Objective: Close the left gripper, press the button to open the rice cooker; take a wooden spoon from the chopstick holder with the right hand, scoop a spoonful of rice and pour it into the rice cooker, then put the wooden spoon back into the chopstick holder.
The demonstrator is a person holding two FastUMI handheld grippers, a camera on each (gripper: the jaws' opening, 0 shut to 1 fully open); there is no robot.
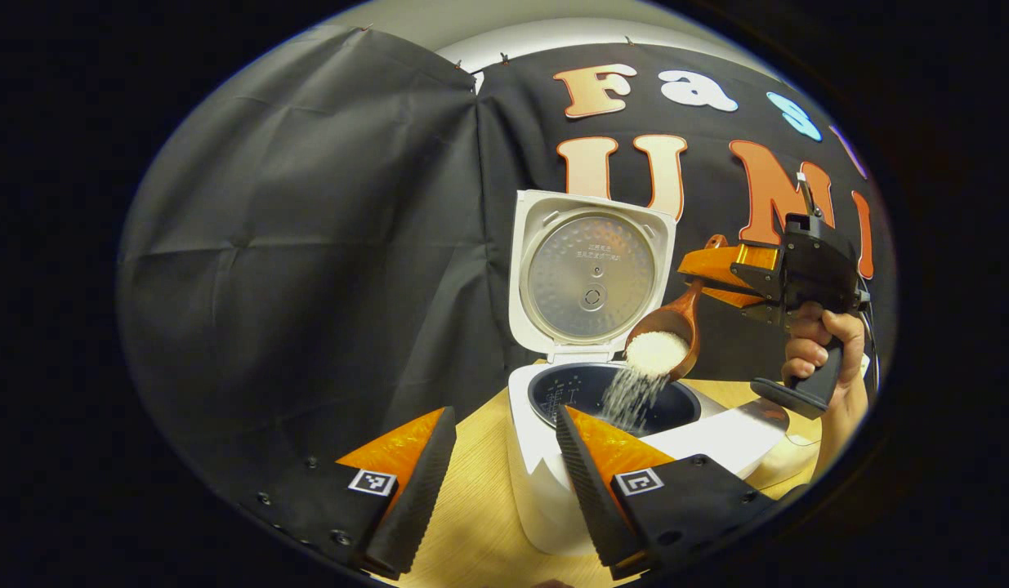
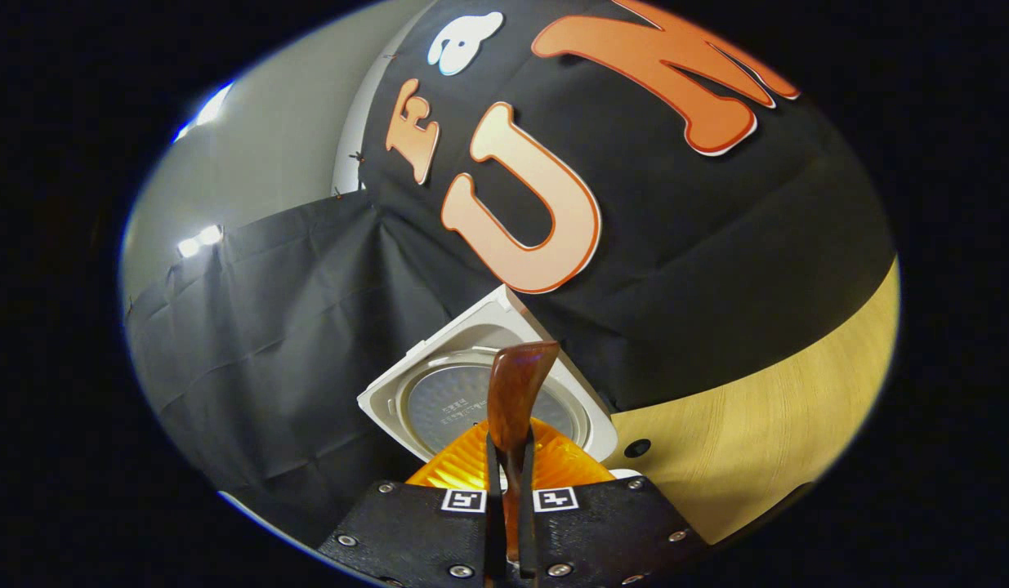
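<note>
Our right hand-held gripper [image 2: 511,490], clamped on the spoon [image 1: 663,331], tips rice below into the cooker [image 1: 610,408]; left hand-held gripper [image 1: 504,465] gapes empty.

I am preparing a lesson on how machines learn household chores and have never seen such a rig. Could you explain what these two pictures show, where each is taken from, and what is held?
No robot arm here: a person holds a two-finger tool in each hand, each carrying a camera. The left gripper view looks past the left gripper, fingers apart and empty, at a white rice cooker on a wooden table, lid raised. There the right gripper, held by a hand, tips a wooden spoon, and rice falls into the pot. The right gripper view looks along its own fingers, closed on the spoon's handle, towards the lid.
</note>
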